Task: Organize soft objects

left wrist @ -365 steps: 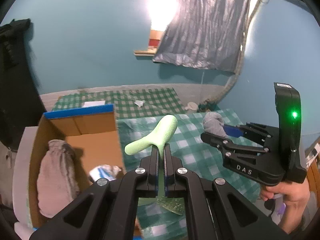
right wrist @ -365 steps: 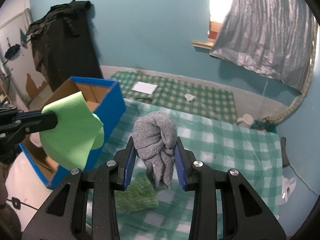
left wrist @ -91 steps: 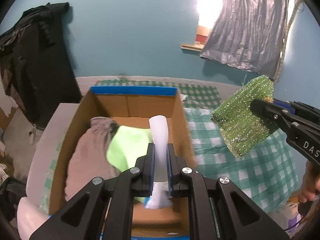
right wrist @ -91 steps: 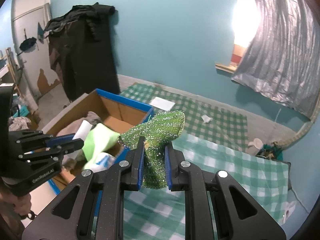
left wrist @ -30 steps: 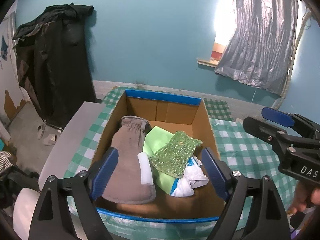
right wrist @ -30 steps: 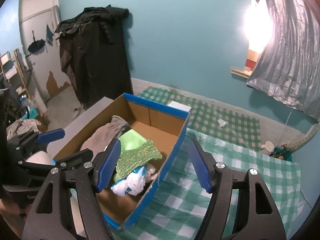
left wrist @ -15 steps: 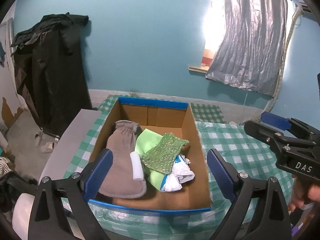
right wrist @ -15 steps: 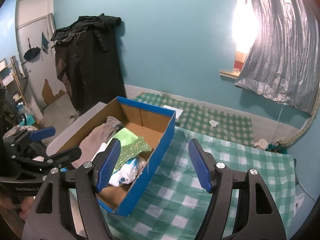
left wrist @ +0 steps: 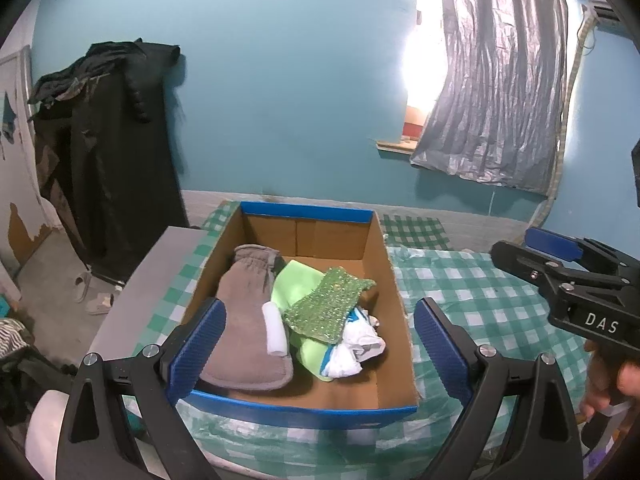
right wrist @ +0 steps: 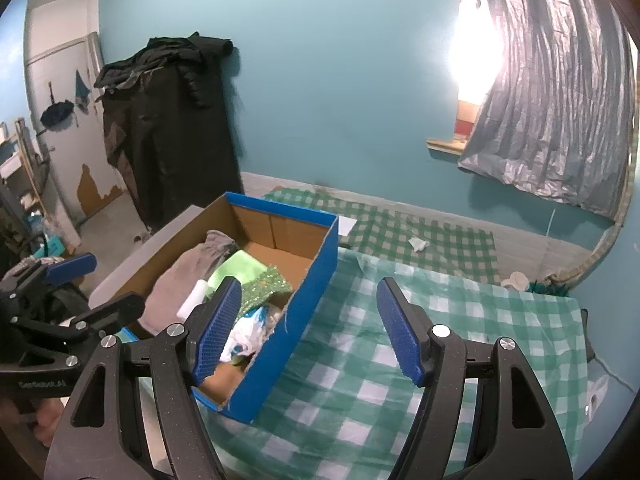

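A blue-edged cardboard box (left wrist: 308, 410) holds a grey mitt (left wrist: 248, 312), green cloths and a sparkly green sponge (left wrist: 328, 306). It sits beyond the left tongs (left wrist: 318, 346), left of the right tongs (right wrist: 310, 326); both gape wide, empty.

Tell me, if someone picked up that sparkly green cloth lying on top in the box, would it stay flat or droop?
The sparkly green cloth would probably droop: it already sags over the lime cloth and the white bundle under it. It looks thin, so likely light. Its glittery weave seems rough, so it should not slip easily.
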Demonstrator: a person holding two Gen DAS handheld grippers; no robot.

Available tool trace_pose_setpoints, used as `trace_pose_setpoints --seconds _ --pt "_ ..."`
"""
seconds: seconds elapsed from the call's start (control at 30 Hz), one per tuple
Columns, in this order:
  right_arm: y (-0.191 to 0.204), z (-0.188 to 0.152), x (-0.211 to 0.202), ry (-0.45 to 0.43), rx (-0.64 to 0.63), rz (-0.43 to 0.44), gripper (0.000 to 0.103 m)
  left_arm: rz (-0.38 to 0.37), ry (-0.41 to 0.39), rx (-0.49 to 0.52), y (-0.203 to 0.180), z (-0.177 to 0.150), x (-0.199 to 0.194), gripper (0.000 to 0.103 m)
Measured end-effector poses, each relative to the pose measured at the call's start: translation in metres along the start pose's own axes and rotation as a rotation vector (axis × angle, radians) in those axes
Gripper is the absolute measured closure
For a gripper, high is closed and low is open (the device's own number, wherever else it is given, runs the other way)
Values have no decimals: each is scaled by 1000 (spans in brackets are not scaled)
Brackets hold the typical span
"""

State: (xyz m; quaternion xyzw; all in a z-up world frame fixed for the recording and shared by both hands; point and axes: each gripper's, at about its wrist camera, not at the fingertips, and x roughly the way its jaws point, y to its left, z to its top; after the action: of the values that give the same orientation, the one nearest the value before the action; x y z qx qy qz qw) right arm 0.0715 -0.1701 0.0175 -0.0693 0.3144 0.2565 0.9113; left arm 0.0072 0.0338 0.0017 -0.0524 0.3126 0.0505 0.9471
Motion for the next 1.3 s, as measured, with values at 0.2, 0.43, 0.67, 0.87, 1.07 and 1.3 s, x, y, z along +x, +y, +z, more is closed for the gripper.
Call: trace_pose_setpoints --seconds 0.2,0.43,0.67,0.87,1.07,1.3 --pt "-2 -3 -5 -16 13 -26 33 24 -7 -11 4 1 -2 7" --pt "-6 -4 -7 -22 22 -41 33 55 -3 12 2 0 -3 7" --pt "-6 -4 -6 -18 19 -30 33 57 -3 19 0 -1 -3 7" --pt "-4 -3 -5 -19 8 -36 33 59 1 17 1 -1 -3 7" --pt "-3 -2 -4 -18 5 -32 33 53 8 12 3 2 -4 7" --pt "-3 -3 -2 -16 7 -30 33 47 9 15 3 3 -3 7"
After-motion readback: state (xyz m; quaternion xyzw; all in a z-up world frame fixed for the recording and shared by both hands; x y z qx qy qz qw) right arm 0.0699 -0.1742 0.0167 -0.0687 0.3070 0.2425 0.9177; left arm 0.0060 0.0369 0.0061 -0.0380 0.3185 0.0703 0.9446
